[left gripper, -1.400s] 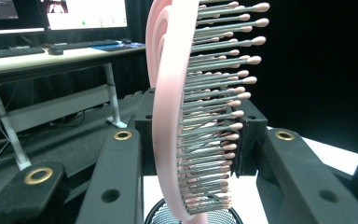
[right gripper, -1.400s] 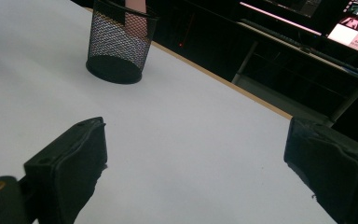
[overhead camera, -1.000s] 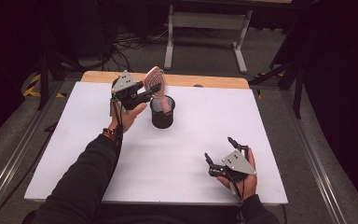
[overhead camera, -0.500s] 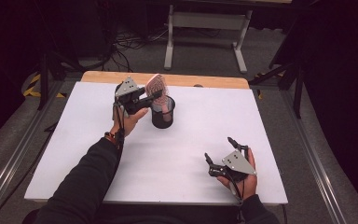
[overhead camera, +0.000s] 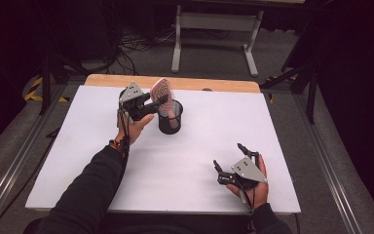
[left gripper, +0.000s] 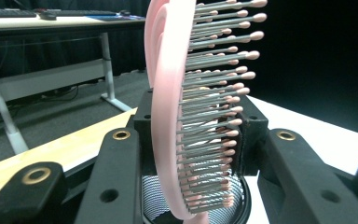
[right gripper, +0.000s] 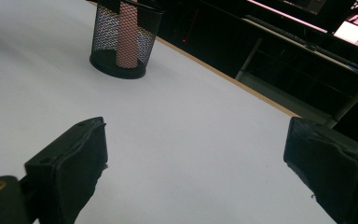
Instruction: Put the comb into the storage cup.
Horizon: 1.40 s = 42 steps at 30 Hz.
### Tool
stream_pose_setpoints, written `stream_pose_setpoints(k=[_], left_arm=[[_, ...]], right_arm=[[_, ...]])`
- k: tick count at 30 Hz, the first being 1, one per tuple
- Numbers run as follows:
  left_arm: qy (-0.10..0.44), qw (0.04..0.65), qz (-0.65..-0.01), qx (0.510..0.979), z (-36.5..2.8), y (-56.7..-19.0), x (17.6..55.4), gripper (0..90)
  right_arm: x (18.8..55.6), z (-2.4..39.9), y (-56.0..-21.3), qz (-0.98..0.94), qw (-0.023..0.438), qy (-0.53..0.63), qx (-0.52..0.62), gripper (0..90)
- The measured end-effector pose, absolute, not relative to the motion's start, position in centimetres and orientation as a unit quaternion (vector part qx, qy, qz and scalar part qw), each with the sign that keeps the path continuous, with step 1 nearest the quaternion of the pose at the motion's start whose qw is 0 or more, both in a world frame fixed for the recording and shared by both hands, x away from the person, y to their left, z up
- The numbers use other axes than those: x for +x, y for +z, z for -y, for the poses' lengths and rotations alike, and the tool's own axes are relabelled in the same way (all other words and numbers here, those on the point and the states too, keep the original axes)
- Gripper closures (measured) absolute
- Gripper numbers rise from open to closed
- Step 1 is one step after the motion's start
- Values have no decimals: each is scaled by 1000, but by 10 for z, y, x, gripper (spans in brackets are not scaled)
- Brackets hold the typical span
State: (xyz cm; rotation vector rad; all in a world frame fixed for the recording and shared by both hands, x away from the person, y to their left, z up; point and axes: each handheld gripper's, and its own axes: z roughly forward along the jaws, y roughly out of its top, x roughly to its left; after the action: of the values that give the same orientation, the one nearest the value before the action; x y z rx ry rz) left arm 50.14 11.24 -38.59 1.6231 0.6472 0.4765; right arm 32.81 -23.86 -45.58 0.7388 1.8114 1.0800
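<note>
A pink hairbrush (overhead camera: 161, 90) stands upright with its handle down inside a black mesh cup (overhead camera: 170, 119) at the back of the white table (overhead camera: 78, 161). My left gripper (overhead camera: 158, 102) is shut on the brush head, and its jaws have just eased open a touch with the brush still between them. In the left gripper view the brush (left gripper: 168, 116) sits between the two pads, bristles to the right, above the cup (left gripper: 154, 205). My right gripper (overhead camera: 228, 155) rests open near the front right. The right gripper view shows its jaws (right gripper: 196, 154) wide apart and the cup (right gripper: 123, 39) far off.
A wooden strip (overhead camera: 199, 84) runs along the table's back edge. Beyond it are a white desk frame (overhead camera: 177, 36), cables on the floor and dark surroundings. Metal rails (overhead camera: 14, 165) flank the table.
The left hand has lowered the brush a little, so its handle sits deeper in the cup. The right hand has stayed still.
</note>
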Motion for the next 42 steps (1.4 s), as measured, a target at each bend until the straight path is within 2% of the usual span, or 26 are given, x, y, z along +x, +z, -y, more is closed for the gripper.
stream_pose_setpoints(k=[11,33,39,42], left_arm=[[224,605,-302,702,-127,-390,510,579],[213,608,-330,690,-145,-401,515,543],[211,607,-333,690,-145,-401,515,518],[215,600,-332,695,-143,-400,514,469]], right_arm=[[330,236,-458,-734,444,416,301,81],[331,235,-460,-740,440,407,304,84],[332,235,-460,-741,439,406,304,84],[331,235,-460,-741,440,407,303,84]])
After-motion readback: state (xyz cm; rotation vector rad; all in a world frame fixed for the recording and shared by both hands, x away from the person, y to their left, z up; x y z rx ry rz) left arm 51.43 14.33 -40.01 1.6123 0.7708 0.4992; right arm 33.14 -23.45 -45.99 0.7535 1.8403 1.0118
